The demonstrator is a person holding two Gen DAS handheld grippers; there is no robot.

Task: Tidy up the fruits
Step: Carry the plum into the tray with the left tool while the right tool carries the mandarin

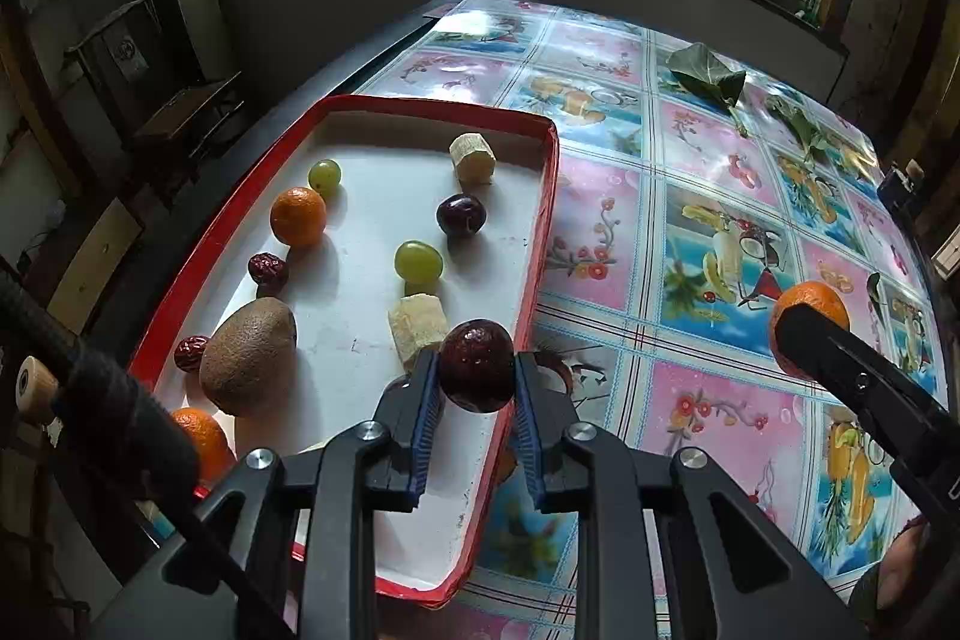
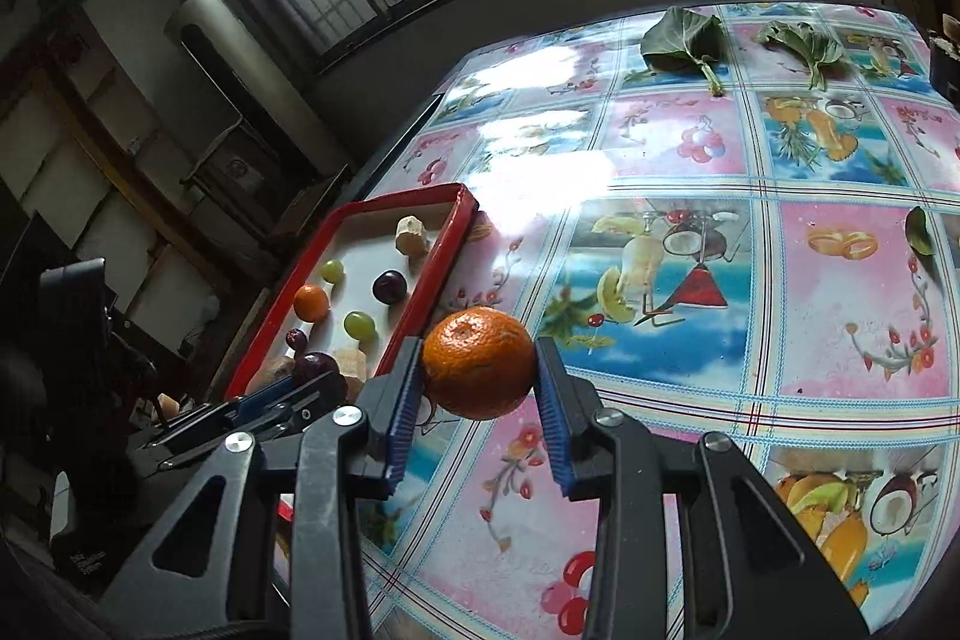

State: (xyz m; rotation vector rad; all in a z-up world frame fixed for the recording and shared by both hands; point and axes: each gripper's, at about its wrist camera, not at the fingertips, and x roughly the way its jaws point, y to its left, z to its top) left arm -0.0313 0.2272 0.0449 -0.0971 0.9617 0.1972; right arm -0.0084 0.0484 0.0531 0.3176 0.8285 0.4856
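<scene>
The red tray holds two green grapes, a kiwi, oranges, dates and pale chunks. The left gripper clamps a dark plum over the tray's near rim. The right gripper grips an orange above the flowered tablecloth, where green leaves lie far off.

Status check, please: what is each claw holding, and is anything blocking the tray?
Left gripper shut on dark plum. Right gripper shut on orange. Red tray path unobstructed.
</scene>
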